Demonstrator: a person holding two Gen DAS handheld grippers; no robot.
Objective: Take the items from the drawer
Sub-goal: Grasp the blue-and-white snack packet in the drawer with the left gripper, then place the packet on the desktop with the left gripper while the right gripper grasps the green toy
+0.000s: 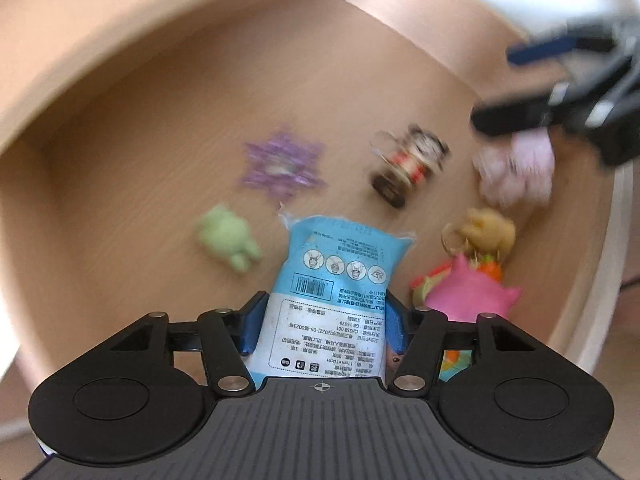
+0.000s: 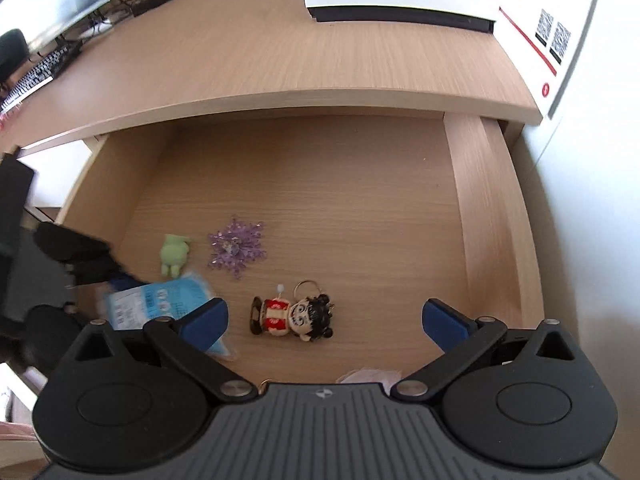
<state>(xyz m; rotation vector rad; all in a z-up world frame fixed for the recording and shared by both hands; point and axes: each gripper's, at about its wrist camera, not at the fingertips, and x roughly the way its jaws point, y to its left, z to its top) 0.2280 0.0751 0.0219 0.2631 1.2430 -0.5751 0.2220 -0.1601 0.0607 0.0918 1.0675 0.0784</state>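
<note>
The blue wipes packet lies in the open drawer, between the blue pads of the left gripper, whose jaws stand wide apart. Beside the packet sit a green toy, a purple snowflake and a doll keychain. The right gripper hangs above the doll, wide apart, holding nothing.

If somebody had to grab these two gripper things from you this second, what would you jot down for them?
Left gripper: jaws wide, straddling the blue wipes packet; whether the pads press on it is unclear.
Right gripper: open, empty, above the doll keychain.
In the open drawer: packet, keychain, green toy, purple snowflake, pink toy, other plush pieces.
Done: drawer open.
Left: lift everything out, nothing seems out yet.
</note>
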